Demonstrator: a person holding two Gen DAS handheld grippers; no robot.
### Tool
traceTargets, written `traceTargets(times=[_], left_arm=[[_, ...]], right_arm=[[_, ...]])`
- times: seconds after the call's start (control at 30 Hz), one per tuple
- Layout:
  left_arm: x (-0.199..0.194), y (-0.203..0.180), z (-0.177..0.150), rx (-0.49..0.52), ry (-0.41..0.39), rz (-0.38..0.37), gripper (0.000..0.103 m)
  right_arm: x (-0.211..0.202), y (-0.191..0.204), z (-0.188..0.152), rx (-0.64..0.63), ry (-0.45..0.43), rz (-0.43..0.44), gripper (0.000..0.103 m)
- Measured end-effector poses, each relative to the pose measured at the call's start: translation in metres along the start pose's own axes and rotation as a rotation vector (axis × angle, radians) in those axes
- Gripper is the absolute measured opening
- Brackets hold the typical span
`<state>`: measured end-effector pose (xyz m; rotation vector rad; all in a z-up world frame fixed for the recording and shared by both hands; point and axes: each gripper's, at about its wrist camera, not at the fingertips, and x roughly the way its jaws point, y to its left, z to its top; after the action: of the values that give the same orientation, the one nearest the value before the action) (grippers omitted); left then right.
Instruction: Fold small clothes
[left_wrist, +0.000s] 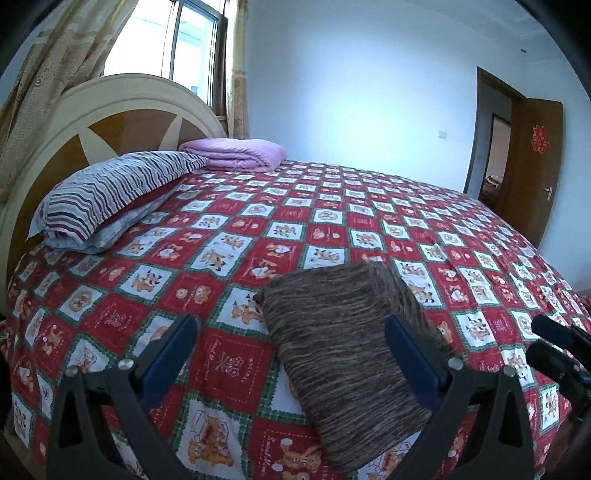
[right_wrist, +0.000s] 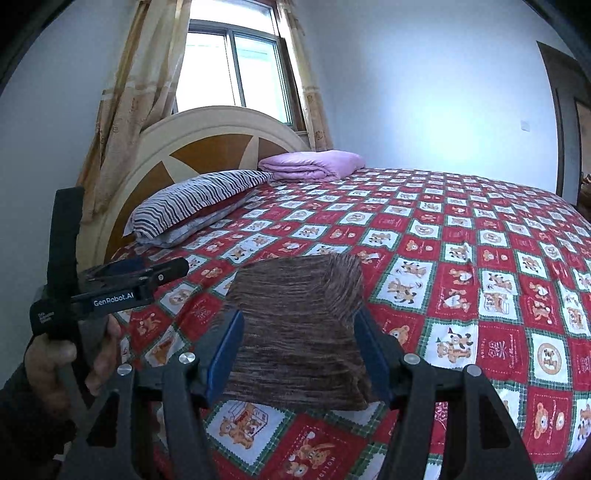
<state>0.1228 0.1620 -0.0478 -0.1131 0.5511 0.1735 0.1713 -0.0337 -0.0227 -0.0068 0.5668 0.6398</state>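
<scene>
A folded brown garment lies on the bed, near its front edge. It is a thick rectangular bundle of knitted cloth, with fine streaks of dark brown and lighter tan that run across it. Under it, the bedspread is a smooth printed cotton, a checker of red squares and white squares with small cartoon animals, framed by green plaid bands.

The left gripper has its jaws wide apart; its blue flat pads stand over the cloth and hold nothing. The right gripper is also parted, with the garment seen between its blue pads, which do not press on it.

At the head of the bed, a striped pillow leans on the rounded headboard of cream and brown wood. Beside it lies a folded lilac blanket, soft and puffy.
</scene>
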Motion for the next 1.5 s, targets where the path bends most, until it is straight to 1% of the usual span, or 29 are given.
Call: traceTargets(times=[0.2, 1.03, 1.2, 1.5], left_arm=[[0.001, -0.003, -0.002, 0.009, 0.001, 0.003, 0.103], [0.004, -0.007, -0.005, 0.032, 0.009, 0.008, 0.103], [0.005, -0.008, -0.004, 0.070, 0.021, 0.026, 0.103], [0.001, -0.015, -0.001, 0.113, -0.001, 0.049, 0.103]], right_arm=[[-0.002, -0.002, -0.001, 0.025, 0.000, -0.006, 0.063], [-0.007, -0.001, -0.003, 0.015, -0.006, -0.008, 0.063], [-0.010, 0.001, -0.003, 0.017, -0.019, -0.016, 0.063], [-0.016, -0.003, -0.001, 0.041, -0.055, -0.039, 0.063]])
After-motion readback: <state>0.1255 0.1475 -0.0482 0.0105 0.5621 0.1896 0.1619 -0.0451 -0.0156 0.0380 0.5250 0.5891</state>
